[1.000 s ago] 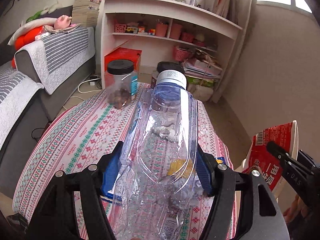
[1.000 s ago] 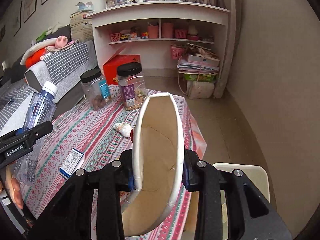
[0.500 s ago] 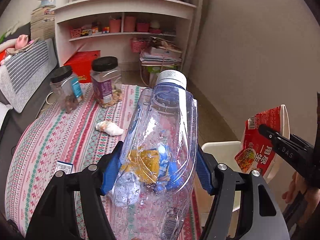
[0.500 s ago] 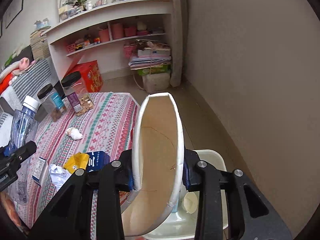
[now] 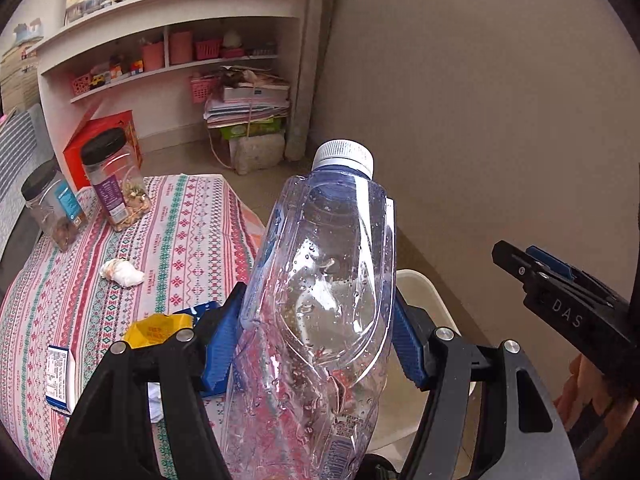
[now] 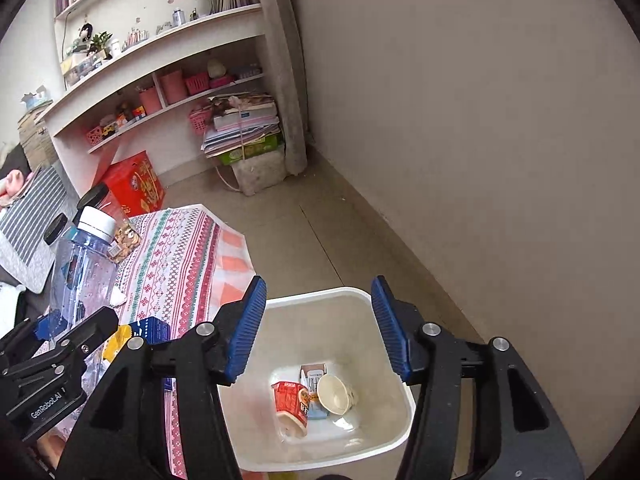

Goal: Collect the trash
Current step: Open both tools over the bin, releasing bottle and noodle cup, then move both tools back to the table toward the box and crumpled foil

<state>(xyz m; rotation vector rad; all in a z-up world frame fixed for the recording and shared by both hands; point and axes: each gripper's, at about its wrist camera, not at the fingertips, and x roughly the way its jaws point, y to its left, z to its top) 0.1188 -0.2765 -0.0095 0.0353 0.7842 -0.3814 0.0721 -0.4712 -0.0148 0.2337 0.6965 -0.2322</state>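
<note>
My left gripper (image 5: 316,340) is shut on a clear crushed plastic bottle (image 5: 320,300) with a white cap, held over the table's right edge beside the white trash bin (image 5: 424,292). The bottle also shows in the right wrist view (image 6: 80,268). My right gripper (image 6: 320,328) is open and empty above the bin (image 6: 396,432). A red noodle cup (image 6: 292,404), a cream paper cup (image 6: 334,394) and a small box lie in the bin's bottom.
On the patterned tablecloth (image 5: 180,240) lie a crumpled tissue (image 5: 122,274), a yellow wrapper (image 5: 156,328), a blue-white carton (image 5: 60,376) and two black-lidded jars (image 5: 114,180). A shelf unit (image 5: 168,40) and a stack of papers (image 5: 248,112) stand behind. The wall is close on the right.
My right gripper has opened and the red noodle cup has dropped into the bin. Both grippers swung right toward the bin; the left still grips the bottle.
</note>
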